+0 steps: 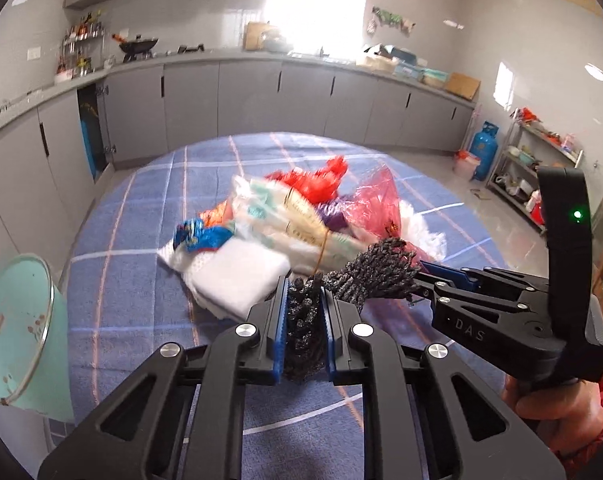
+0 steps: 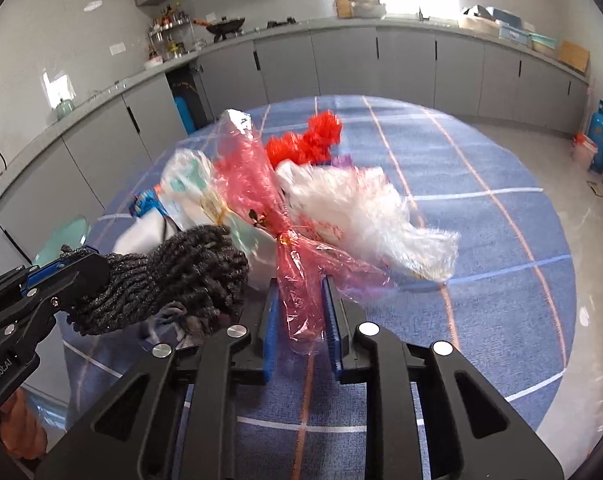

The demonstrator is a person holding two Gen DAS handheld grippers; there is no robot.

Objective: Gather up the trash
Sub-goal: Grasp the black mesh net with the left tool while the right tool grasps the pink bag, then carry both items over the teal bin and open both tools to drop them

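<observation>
Kitchen with grey cabinets, round tabletop under a blue checked cloth. Trash pile sits mid-table: white bags, red and pink plastic, a blue wrapper, all touching and overlapping.

Left claw is clamped on a dark knitted rag; the blue pads squeeze one bunched end. The rag's long axis runs from that claw toward 2 o'clock in the left wrist view, its far end lying against the front of the right claw. Whether it touches the pile's near edge can't be told.

Right claw is clamped on a pink cellophane wrapper; the pads pinch its crumpled tail. The wrapper's long axis runs up toward 11 o'clock in the right wrist view, tied at the waist with a gold band, the rest fanning into the pile. A clear white bag lies just beside it at 1 o'clock.

Both claws sit side by side at the pile's near edge, each with its own piece.

Mint green bin stands off the table's edge at 8 o'clock from the left claw, mouth tilted in the view. Judgement: the left hand is nearer the bin, so the rag likely goes first; the right has to cross over. Risk: the wrapper may drag neighbouring bags off the pile when lifted.
</observation>
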